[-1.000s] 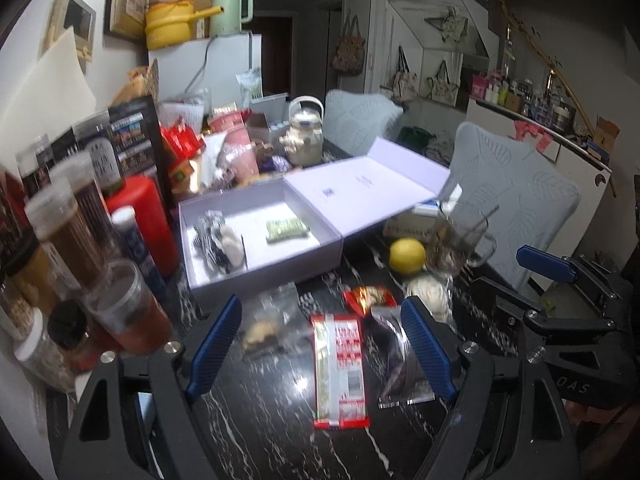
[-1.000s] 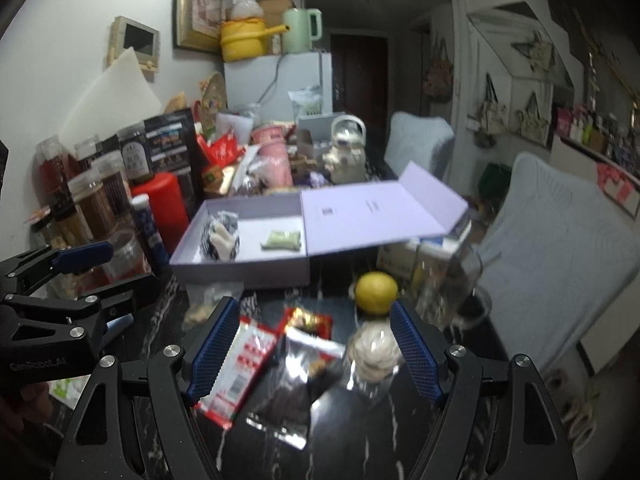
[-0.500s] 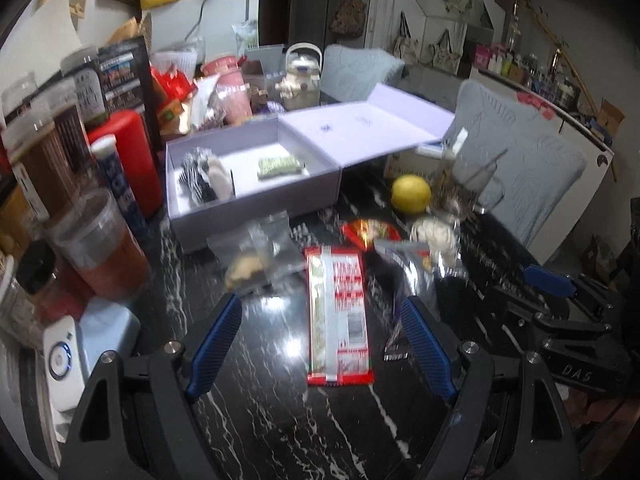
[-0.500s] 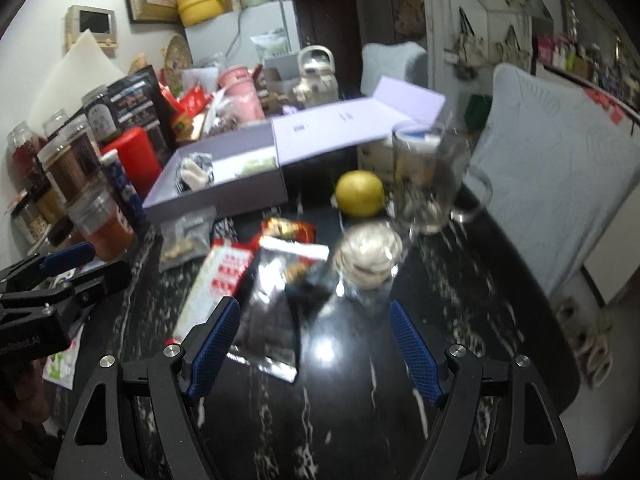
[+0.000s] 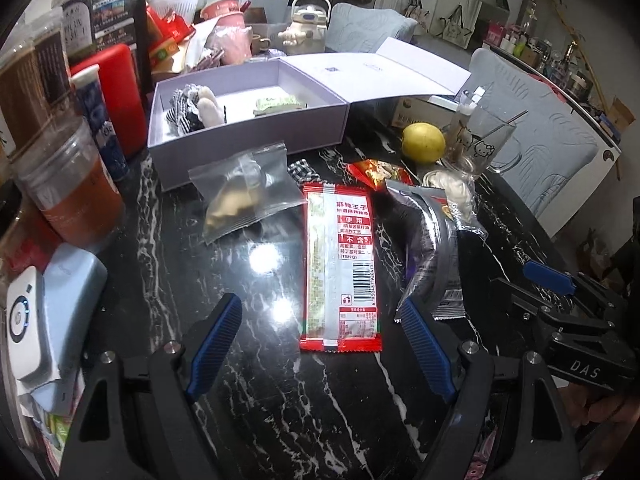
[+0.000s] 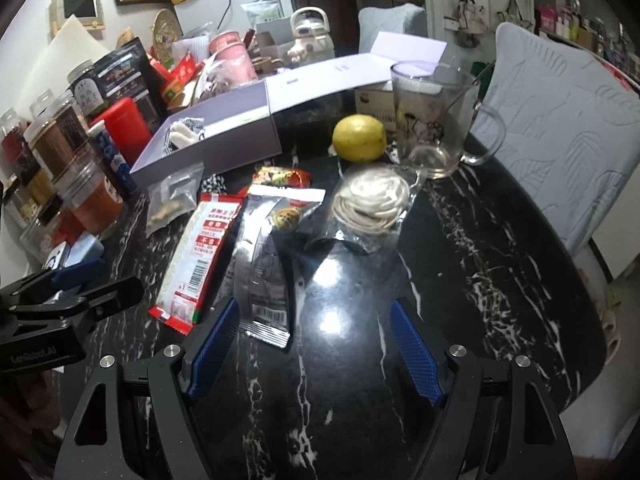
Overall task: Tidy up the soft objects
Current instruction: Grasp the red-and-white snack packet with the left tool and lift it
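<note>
Left gripper point(image 5: 320, 336): jaws spread, nothing between the pads, poised over the near end of the red packet point(image 5: 340, 264), which lies flat on the black marbled surface point(image 5: 248, 408). Right gripper point(image 6: 316, 344): jaws spread, empty, above bare surface, its left pad just beside the lower corner of the silver packet point(image 6: 262, 268). Soft items awaiting sorting, outward from the jaws: red packet; silver packet beside it, partly overlapping; clear zip bag point(image 5: 246, 192) with pale contents, against the box front; small red-gold wrapper point(image 5: 378, 172) behind; bagged white coil point(image 6: 372, 200) at right. Destination, by judgement: lilac box point(image 5: 244, 140), open, lid laid back to the right, already holding a striped cloth bundle point(image 5: 192, 110) and a green sachet point(image 5: 278, 103). Risks: flat slick wrappers on a glossy surface may slide away from closing pads or be nipped at an edge only and drop; the overlap of silver and red packets could drag one along with the other; the two grippers stand near each other and may collide if both go for the middle packets. Obstacles: lemon point(image 6: 359, 138) and glass mug point(image 6: 434, 120) just behind the coil, liable to roll or tip if nudged; jars point(image 5: 68, 188) and a red canister point(image 5: 116, 92) crowded along the left, near the box; a white device point(image 5: 22, 320) at the near left edge. Route from the packets to the box passes over the zip bag.
</note>
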